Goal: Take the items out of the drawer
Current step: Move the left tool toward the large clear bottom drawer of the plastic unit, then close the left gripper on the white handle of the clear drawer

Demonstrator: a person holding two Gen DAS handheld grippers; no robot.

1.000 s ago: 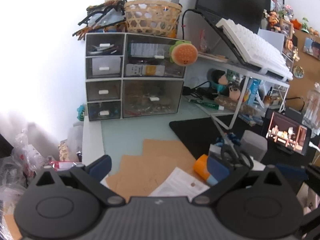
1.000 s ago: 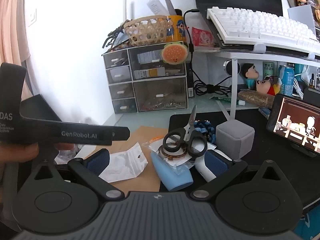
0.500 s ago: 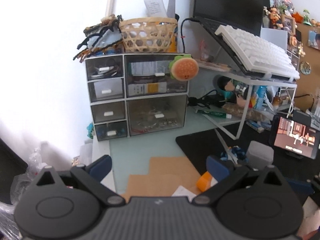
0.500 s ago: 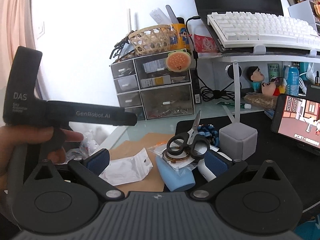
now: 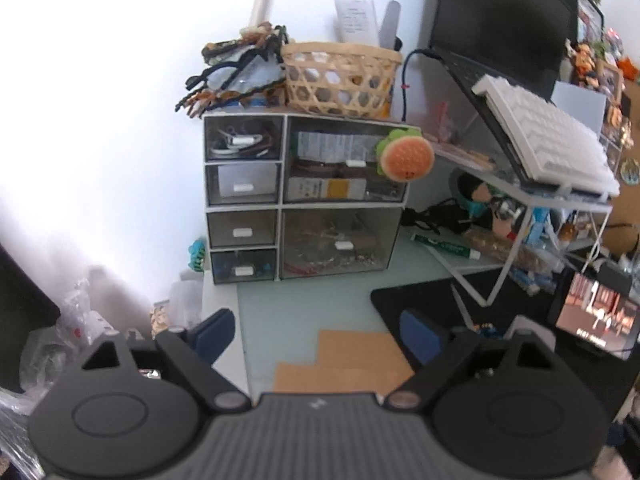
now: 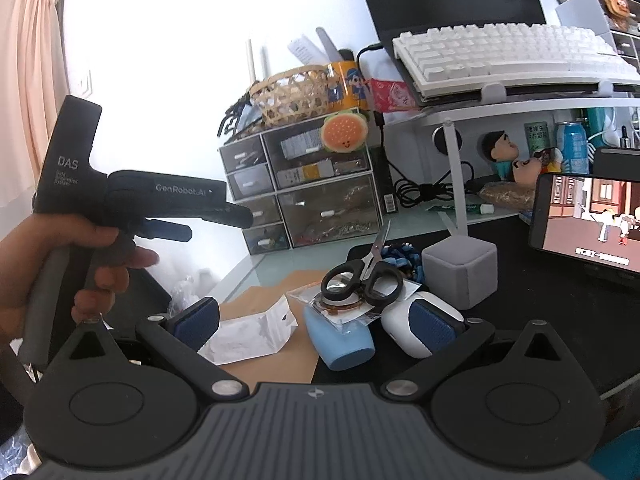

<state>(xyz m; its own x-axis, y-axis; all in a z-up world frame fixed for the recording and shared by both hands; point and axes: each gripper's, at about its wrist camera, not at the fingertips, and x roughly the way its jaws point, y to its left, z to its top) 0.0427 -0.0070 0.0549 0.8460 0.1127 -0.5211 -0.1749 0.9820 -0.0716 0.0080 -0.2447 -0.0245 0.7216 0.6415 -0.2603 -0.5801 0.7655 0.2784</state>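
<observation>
A white drawer unit [image 5: 304, 196] with clear-fronted drawers stands at the back of the desk; all drawers are shut. It also shows in the right wrist view [image 6: 304, 188]. My left gripper [image 5: 316, 332] is open and empty, raised in front of the unit and apart from it. My right gripper [image 6: 316, 320] is open and empty, low over a pile of items: black scissors [image 6: 364, 276], a light blue cup [image 6: 340, 340] on its side and a white plastic bag [image 6: 248, 336]. The left gripper's body [image 6: 132, 196] shows at the left of the right wrist view.
A wicker basket [image 5: 340, 76] and glasses sit on top of the drawer unit, with a burger plush [image 5: 406, 158] hanging at its right. A white keyboard [image 5: 548, 136] rests on a shelf stand. A grey cube [image 6: 460, 276], a phone [image 6: 592, 220] and brown paper [image 5: 344, 360] lie on the desk.
My left gripper has risen and moved toward the drawer unit, which now looks larger and more central. The right gripper has stayed over the pile of items.
</observation>
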